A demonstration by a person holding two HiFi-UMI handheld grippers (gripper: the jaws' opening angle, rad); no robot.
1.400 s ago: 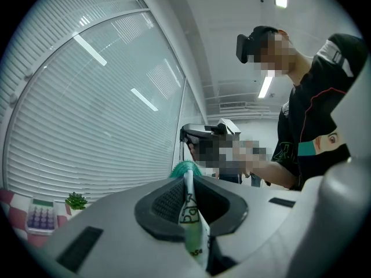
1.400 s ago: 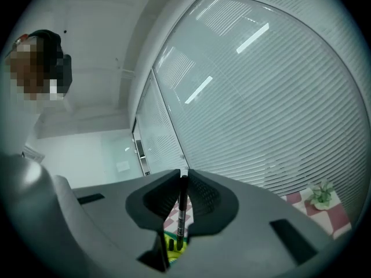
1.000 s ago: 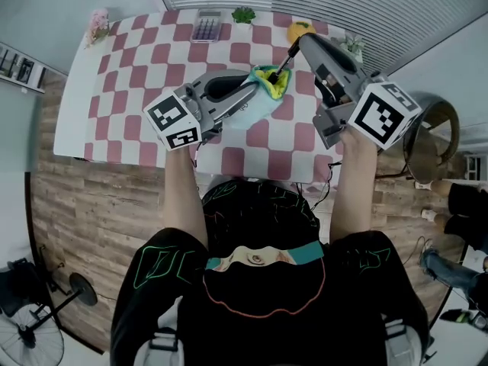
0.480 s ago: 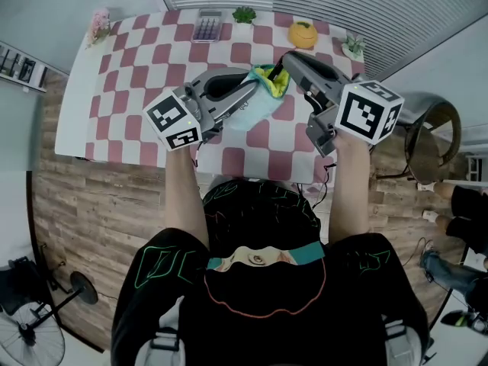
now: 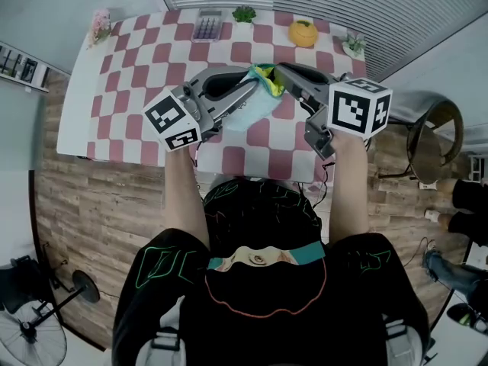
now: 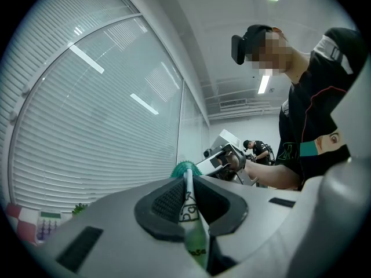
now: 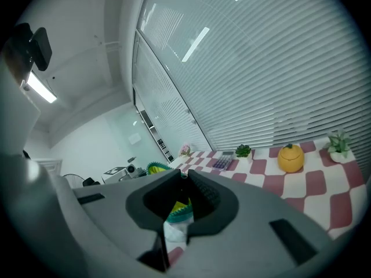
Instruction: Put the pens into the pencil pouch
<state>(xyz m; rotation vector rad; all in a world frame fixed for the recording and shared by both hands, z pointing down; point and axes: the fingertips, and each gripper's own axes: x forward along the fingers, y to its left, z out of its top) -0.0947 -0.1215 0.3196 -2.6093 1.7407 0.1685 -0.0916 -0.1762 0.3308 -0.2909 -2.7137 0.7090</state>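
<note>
The pale blue pencil pouch (image 5: 255, 104) with a yellow lining hangs over the checked table (image 5: 137, 59). My left gripper (image 5: 255, 88) is shut on the pouch's rim; in the left gripper view the printed fabric (image 6: 189, 206) and teal zipper sit pinched between the pads. My right gripper (image 5: 277, 69) has its tips at the pouch's open mouth. Its jaws stand nearly together on a thin dark pen that is mostly hidden inside the pouch. Below the right gripper (image 7: 185, 178), the right gripper view shows the pouch's zipper and yellow lining (image 7: 179, 212).
Along the table's far edge stand a calculator (image 5: 206, 26), a small green plant (image 5: 244, 14), a yellow pumpkin-shaped pot (image 5: 303, 33), another plant (image 5: 353, 46) and a pink item (image 5: 99, 23). A round chair (image 5: 431, 139) stands on the wooden floor at the right.
My right gripper has come down and leftward to the pouch's mouth. The black pen that stuck out of its tips has sunk out of sight into the pouch. The left gripper has stayed put.
</note>
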